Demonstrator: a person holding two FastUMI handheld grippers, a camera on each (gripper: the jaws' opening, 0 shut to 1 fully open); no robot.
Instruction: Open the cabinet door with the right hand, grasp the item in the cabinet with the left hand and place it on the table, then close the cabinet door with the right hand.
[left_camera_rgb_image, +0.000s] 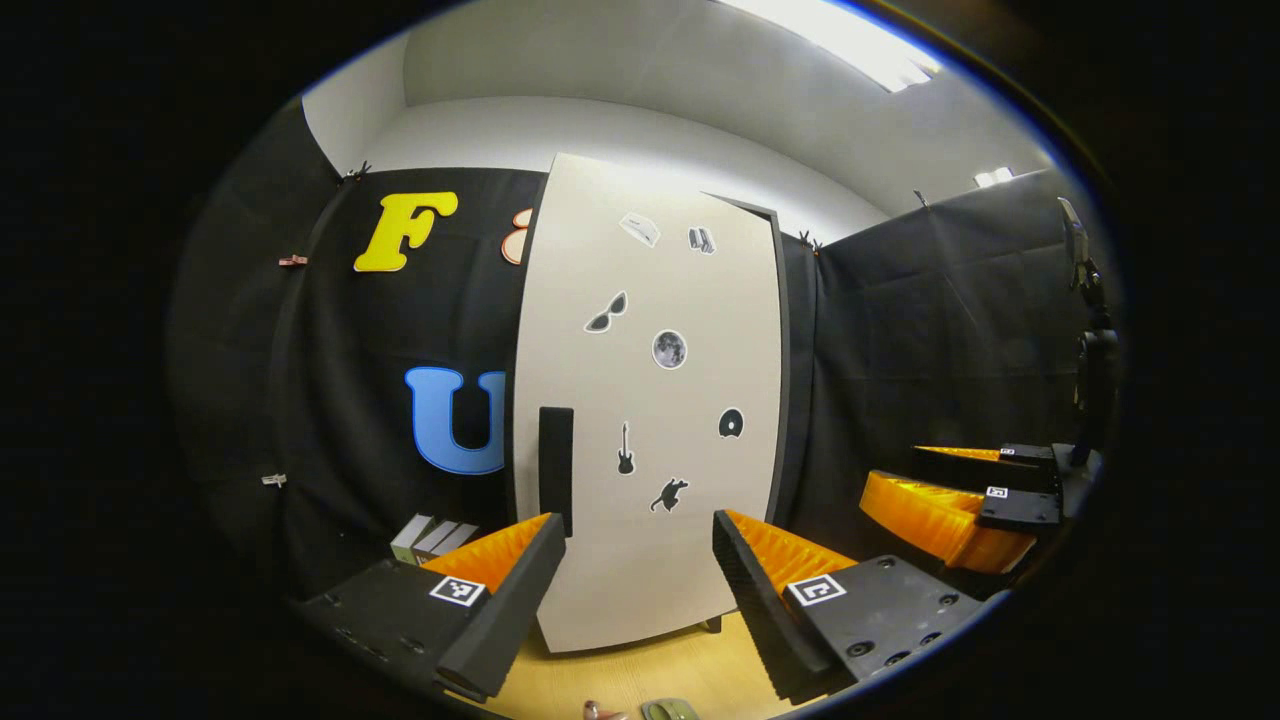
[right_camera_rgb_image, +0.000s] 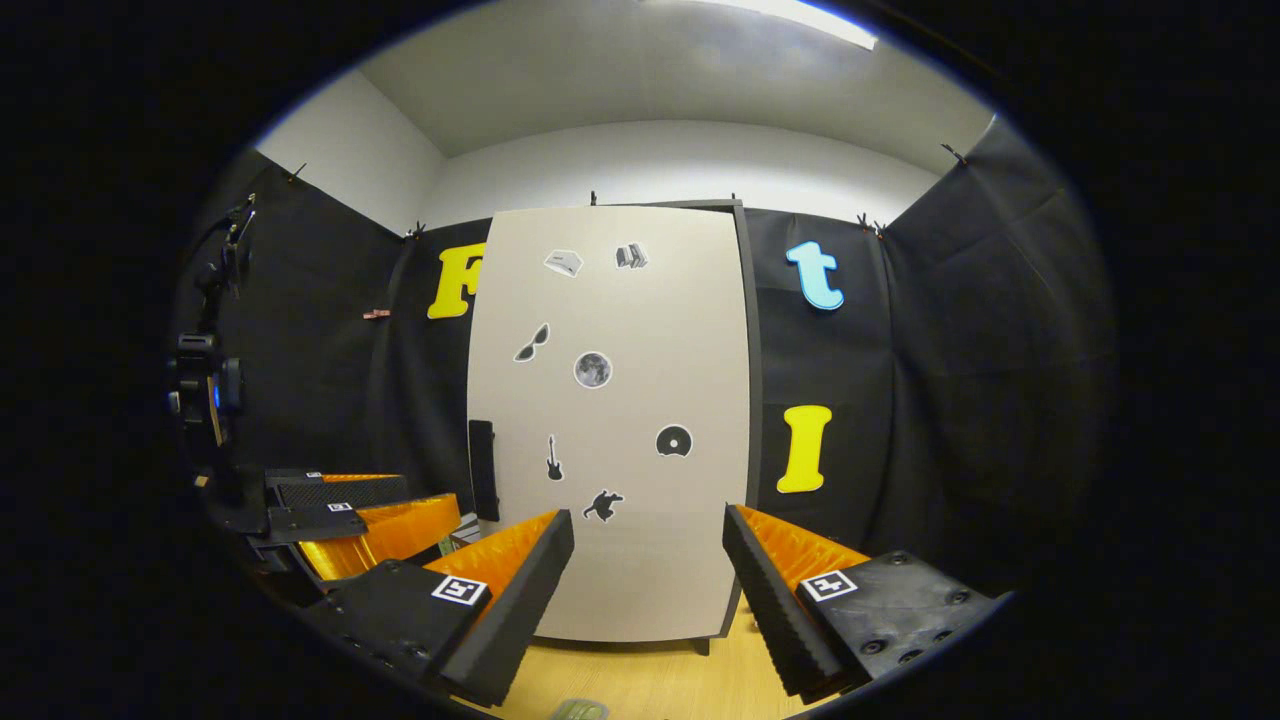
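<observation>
- The cabinet (right_camera_rgb_image: 610, 420) stands on the bench (right_camera_rgb_image: 650, 675) against the booth wall, its door (left_camera_rgb_image: 650, 400) shut and stickered, the dark handle (right_camera_rgb_image: 482, 470) at the door's left edge
- Right tongs (right_camera_rgb_image: 648, 585) gape wide before the door, holding nothing
- Left tongs (left_camera_rgb_image: 638, 590) likewise open, empty, facing the door
- Small boxes (left_camera_rgb_image: 432, 538) lie left of the cabinet
</observation>
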